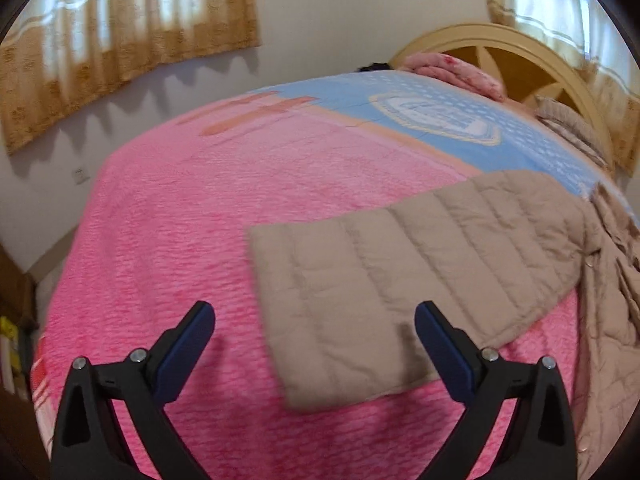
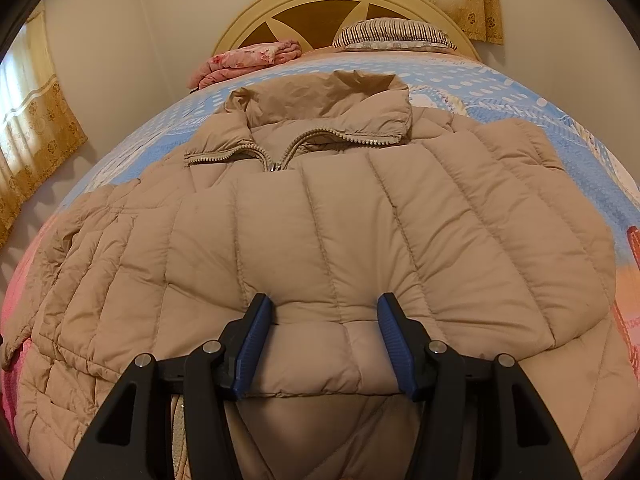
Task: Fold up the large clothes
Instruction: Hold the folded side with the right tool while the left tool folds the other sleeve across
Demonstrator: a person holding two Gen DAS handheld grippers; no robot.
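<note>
A beige quilted puffer jacket (image 2: 320,216) is lying front-up on a bed, its collar toward the arched cream headboard (image 2: 344,4) and its zipper (image 2: 276,160) partly open at the neck. The bed is wearing a fuzzy pink blanket (image 1: 180,220) at the near end, giving way to a blue patterned sheet (image 1: 460,120) toward the head. A folded pink floral quilt (image 2: 248,60) and a striped pillow (image 2: 394,32) are resting against the headboard, and gold patterned curtains (image 1: 120,40) are hanging over windows in the pale walls. The right gripper (image 2: 324,344) is sitting with its blue pads partly apart around the cuff of a sleeve folded across the jacket's front, both pads touching the fabric. The left gripper (image 1: 314,360) is hovering wide and holding nothing above the other sleeve (image 1: 400,272), which is lying stretched out flat across the pink blanket.
</note>
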